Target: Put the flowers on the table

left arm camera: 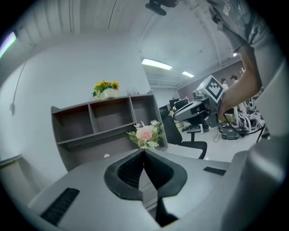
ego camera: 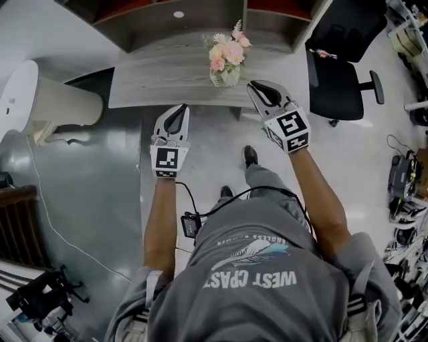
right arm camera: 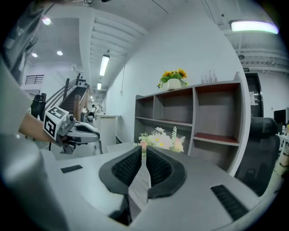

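Head view, left to right.

Far left: white rounded housing [ego camera: 40,100] on the floor, beside the table's left end.

Table [ego camera: 160,80]: grey wood-grain top. An open grey shelf unit [ego camera: 167,20] stands along its far side.

Left gripper [ego camera: 182,107]: held above the near table edge, pointing toward the shelf. In the left gripper view its jaws [left arm camera: 144,151] are closed tip to tip with nothing between them. The marker cube sits at the wrist end.

Flowers [ego camera: 227,52]: pink and cream bunch with green sprigs, upright in a small clear vase [ego camera: 229,76]. The vase stands on the table, toward its right end and just in front of the shelf unit. The bunch lies between the two grippers, farther back than both, and is touched by neither. The left gripper view shows it past the jaw tips [left arm camera: 145,134], and the right gripper view likewise [right arm camera: 162,140].

Right gripper [ego camera: 253,85]: over the table just right of the vase, close but apart from it. In the right gripper view its jaws [right arm camera: 144,151] are drawn almost together. A thin slit remains at the tips, and nothing is held in it.

Each gripper shows in the other's view, at the same height and well apart.

A second bunch, yellow flowers [right arm camera: 173,76], sits on top of the shelf unit.

Far right: black office chair [ego camera: 341,80] at the table's right end.
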Available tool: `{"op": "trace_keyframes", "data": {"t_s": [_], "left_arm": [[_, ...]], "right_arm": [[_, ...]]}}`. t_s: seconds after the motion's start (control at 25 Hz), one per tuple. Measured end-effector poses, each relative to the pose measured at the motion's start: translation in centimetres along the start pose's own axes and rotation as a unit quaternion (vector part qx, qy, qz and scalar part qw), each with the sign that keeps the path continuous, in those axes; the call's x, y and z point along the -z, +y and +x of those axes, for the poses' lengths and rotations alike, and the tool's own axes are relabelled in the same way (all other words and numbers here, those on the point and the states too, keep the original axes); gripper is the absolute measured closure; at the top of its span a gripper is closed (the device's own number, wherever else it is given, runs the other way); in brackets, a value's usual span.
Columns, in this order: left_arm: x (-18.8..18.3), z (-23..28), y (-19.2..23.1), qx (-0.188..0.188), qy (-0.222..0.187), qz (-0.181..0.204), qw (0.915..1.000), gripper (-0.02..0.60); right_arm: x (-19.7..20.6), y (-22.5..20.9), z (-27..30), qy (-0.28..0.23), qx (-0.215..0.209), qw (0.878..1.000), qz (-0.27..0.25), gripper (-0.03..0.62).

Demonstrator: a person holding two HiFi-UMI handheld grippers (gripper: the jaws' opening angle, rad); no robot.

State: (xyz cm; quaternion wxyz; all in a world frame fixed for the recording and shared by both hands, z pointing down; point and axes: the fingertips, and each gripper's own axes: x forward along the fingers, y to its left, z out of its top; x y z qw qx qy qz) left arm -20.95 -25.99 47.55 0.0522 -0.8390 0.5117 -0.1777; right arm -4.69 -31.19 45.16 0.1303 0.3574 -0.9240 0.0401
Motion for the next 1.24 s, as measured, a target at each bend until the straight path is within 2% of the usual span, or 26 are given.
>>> {"op": "trace_keyframes", "data": {"t_s": [0.24,0.52,0.96,1.12,1.24], "left_arm": [[-4.4,-4.0,1.5,-0.016,-0.034,0.006,0.9993,0.566],[-8.2,-9.6,3.2,-0.046,-0.068,-0.008,0.9966,0.566],[-10.2,-16.2,2.8,-0.047,-0.092,0.006,0.9947,0.566],[-10.3,-17.5,2.4,-0.046,-0.09,-0.012,0.9948,0.566],[-10.3,-18.5,2.3,-0.044,-0.092,-0.005,0.9948,0.566]], "right_arm": [[-3.4,1.5,-3.5,-0.015,-0.002,1.0,-0.019,0.552],[-6.7,4.2,-7.8,-0.01,-0.008,1.0,-0.026,0.566],[-8.3,6.3,-13.3,-0.019,0.006,1.0,-0.024,0.568],[-8.0,6.8,-14.6,-0.017,0.017,0.999,-0.022,0.568],[-8.1,7.3,-15.5,-0.017,0.025,0.999,-0.023,0.568]]}}
